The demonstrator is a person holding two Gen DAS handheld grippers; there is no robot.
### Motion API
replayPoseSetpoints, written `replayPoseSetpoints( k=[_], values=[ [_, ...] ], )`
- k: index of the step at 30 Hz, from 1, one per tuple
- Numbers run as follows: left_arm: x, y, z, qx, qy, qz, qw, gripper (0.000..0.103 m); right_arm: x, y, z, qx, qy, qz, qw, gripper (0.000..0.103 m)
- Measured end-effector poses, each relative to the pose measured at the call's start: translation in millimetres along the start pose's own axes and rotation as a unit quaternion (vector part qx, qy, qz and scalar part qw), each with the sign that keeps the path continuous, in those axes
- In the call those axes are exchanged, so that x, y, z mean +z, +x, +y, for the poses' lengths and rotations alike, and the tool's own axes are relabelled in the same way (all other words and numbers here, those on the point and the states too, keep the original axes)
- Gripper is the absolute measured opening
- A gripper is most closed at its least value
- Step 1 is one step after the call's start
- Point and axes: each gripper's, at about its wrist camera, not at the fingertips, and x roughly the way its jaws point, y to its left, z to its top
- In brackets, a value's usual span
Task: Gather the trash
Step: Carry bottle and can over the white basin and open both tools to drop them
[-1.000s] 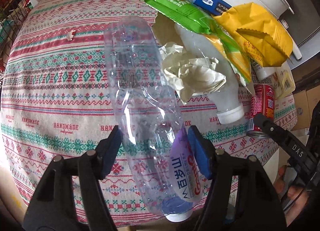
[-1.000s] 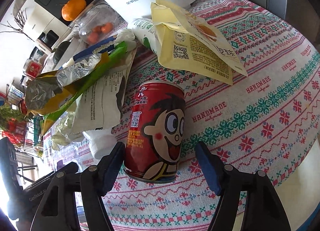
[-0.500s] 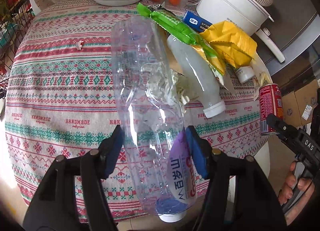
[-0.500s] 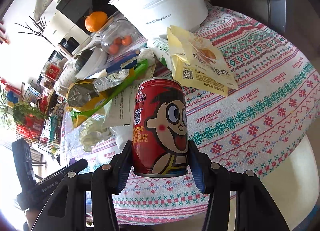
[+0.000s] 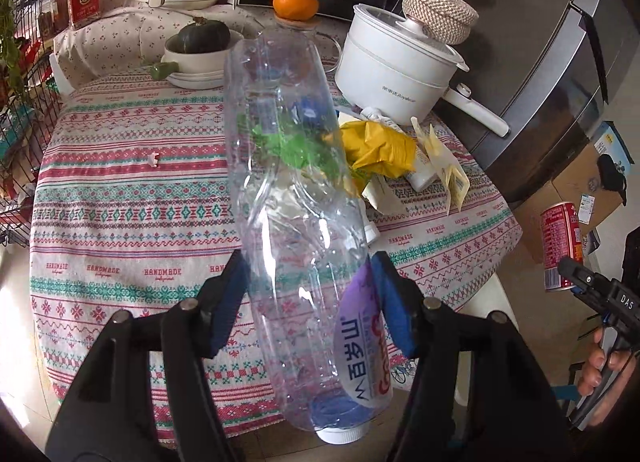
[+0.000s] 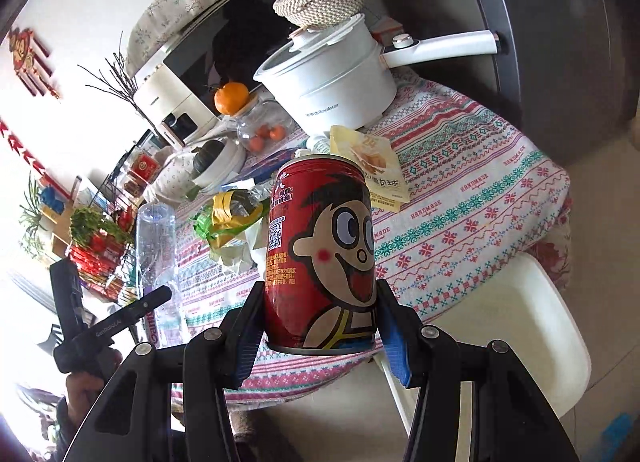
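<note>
My left gripper [image 5: 312, 302] is shut on a crushed clear plastic bottle [image 5: 296, 198] with a purple label, held cap end toward me above the table. A red drink can [image 6: 320, 254] with a cartoon face stands upright in my right gripper [image 6: 320, 326], which is shut on it and lifted clear of the table edge. That same can [image 5: 560, 246] shows at the far right of the left wrist view, and the bottle [image 6: 156, 238] at the left of the right wrist view. On the patterned tablecloth [image 5: 120, 190] lies a heap of wrappers: a yellow bag [image 5: 380, 146], green wrapper [image 6: 224, 218], pale snack pouch [image 6: 372, 162].
A white electric pot [image 5: 400, 70] with a woven lid stands at the table's back right, its handle sticking out. Behind are a jar topped with an orange [image 5: 296, 2] and a bowl holding a dark squash [image 5: 204, 38]. A white chair [image 6: 520, 334] sits below the table edge.
Both grippers rose and drew back from the table, lifting the bottle and the can. The right gripper's jaws closed onto the can early in the interval.
</note>
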Motion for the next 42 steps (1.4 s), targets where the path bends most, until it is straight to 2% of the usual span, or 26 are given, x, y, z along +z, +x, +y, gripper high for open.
replayPoseSetpoints(
  k=[8,14,18,25,30,33,42],
  values=[
    [5,-22,-23,-0.046,0.009,-0.044,0.9979,0.064,-11,-38,-21,0.006,0.016,-0.019,1.0,0.053],
    [0,-24,-68,-0.101,0.044,-0.052,0.9926,0.064,-20,-53,-33,-0.006,0.017,-0.019,1.0,0.053],
    [-13,-6,-114,-0.13,0.091,-0.032,0.9868,0.064,-26,-60,-49,-0.03,0.033,-0.018,0.999,0.054],
    [-54,54,-188,-0.168,0.14,0.048,0.9745,0.064,-39,-75,-88,-0.068,0.071,-0.017,0.995,0.053],
    [-76,81,-229,-0.173,0.178,0.047,0.9675,0.064,-52,-84,-114,-0.093,0.091,-0.009,0.991,0.054],
    [-87,99,-246,-0.164,0.201,0.05,0.9644,0.064,-59,-84,-127,-0.105,0.102,0.004,0.989,0.054],
    [-107,137,-249,-0.131,0.222,0.07,0.9635,0.065,-71,-78,-158,-0.13,0.127,0.035,0.983,0.053]
  ],
)
